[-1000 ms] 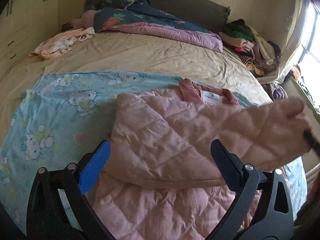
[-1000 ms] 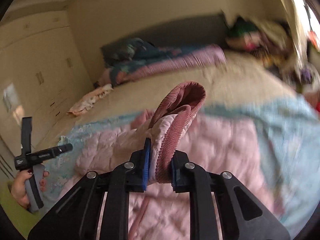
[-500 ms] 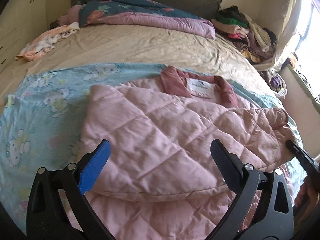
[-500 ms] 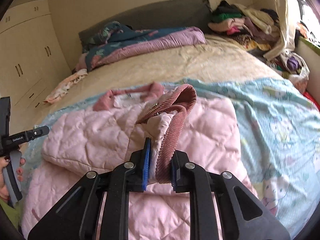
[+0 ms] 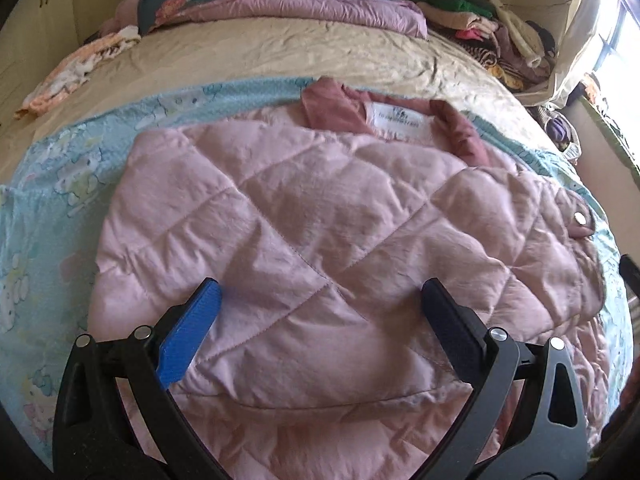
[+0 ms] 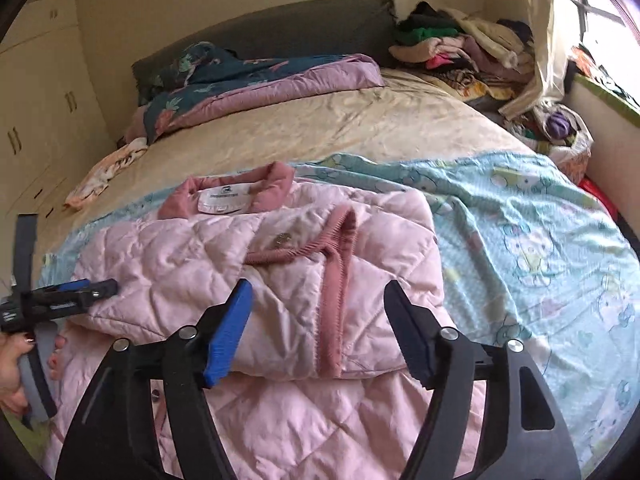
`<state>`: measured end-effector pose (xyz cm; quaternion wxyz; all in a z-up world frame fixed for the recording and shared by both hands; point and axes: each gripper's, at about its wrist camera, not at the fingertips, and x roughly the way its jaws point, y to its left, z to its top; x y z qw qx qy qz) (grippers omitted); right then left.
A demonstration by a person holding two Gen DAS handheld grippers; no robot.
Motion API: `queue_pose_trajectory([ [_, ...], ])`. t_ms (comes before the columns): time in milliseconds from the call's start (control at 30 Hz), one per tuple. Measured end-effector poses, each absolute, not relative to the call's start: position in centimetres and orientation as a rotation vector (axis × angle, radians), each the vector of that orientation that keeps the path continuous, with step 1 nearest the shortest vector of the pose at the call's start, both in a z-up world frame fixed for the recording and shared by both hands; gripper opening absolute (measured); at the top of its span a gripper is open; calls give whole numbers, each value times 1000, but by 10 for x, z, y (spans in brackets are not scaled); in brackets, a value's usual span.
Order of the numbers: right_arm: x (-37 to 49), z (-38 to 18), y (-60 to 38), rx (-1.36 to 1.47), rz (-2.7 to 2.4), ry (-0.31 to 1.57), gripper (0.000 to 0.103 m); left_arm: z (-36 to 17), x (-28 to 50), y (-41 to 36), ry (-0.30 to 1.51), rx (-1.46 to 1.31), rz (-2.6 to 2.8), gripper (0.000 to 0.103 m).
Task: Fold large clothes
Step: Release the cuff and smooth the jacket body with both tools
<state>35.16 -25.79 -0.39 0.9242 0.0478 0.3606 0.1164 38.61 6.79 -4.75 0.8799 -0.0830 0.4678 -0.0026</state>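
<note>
A pink quilted jacket [image 5: 304, 240] lies on a light blue cartoon-print sheet [image 5: 48, 208] on the bed, its dark pink collar and white label [image 5: 402, 120] at the far end. Both sleeves are folded across its body. The right sleeve's ribbed cuff [image 6: 340, 232] lies on top in the right wrist view, where the jacket [image 6: 180, 256] fills the middle. My left gripper [image 5: 320, 312] is open and empty just above the folded sleeve. My right gripper [image 6: 318, 312] is open and empty above the cuff. The left gripper also shows at the left edge [image 6: 80, 294].
A beige bedsheet [image 6: 320, 128] covers the far half of the bed. A folded purple and floral duvet [image 6: 256, 80] lies at the headboard. A heap of clothes [image 6: 460, 44] sits at the far right by the window. A small peach garment [image 5: 80, 68] lies far left.
My right gripper carried the sleeve cuff over the jacket, laid it down and opened. My left gripper stayed open and moved closer over the jacket.
</note>
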Motion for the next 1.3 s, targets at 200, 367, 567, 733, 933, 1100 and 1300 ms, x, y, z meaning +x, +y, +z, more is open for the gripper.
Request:
queue_pose_trajectory([
  [200, 364, 5, -208, -38, 339, 755, 69, -65, 391, 80, 980, -230, -13, 95],
  [367, 386, -12, -161, -151, 388, 824, 83, -68, 393, 80, 978, -227, -16, 95],
  [567, 415, -65, -152, -140, 342, 989, 87, -65, 391, 78, 974, -203, -14, 95],
  [733, 415, -78, -149, -135, 326, 966, 89, -58, 383, 77, 968, -190, -1, 95],
  [933, 405, -64, -153, -98, 328, 949, 90, -43, 370, 78, 957, -204, 11, 95],
  [1100, 382, -37, -165, -3, 342, 901, 94, -26, 356, 79, 931, -209, 6, 95],
  [1300, 357, -8, -175, 13, 350, 856, 96, -4, 340, 78, 893, -216, 2, 95],
])
